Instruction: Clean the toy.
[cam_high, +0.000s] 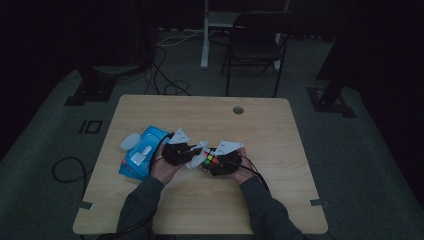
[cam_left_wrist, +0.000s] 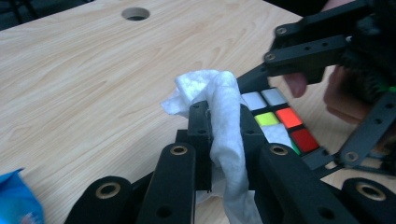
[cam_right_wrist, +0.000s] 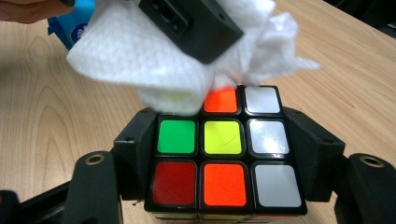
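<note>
A scrambled puzzle cube (cam_right_wrist: 224, 158) sits clamped between the two black jaws of my right gripper (cam_right_wrist: 224, 140), its face showing green, yellow, white, red and orange squares. My left gripper (cam_left_wrist: 224, 119) is shut on a crumpled white wipe (cam_left_wrist: 226, 126). The wipe (cam_right_wrist: 140, 60) presses on the far left corner of the cube's top face, hiding a square or two. In the high view both grippers meet near the table's middle: left gripper (cam_high: 187, 151), wipe (cam_high: 201, 147), cube (cam_high: 210, 160), right gripper (cam_high: 222, 162).
A blue wipes pack (cam_high: 142, 152) with a white lid lies just left of the left hand. A round cable hole (cam_high: 238, 110) is in the wooden table (cam_high: 260, 200) farther back. A dark chair (cam_high: 255, 40) stands beyond the table.
</note>
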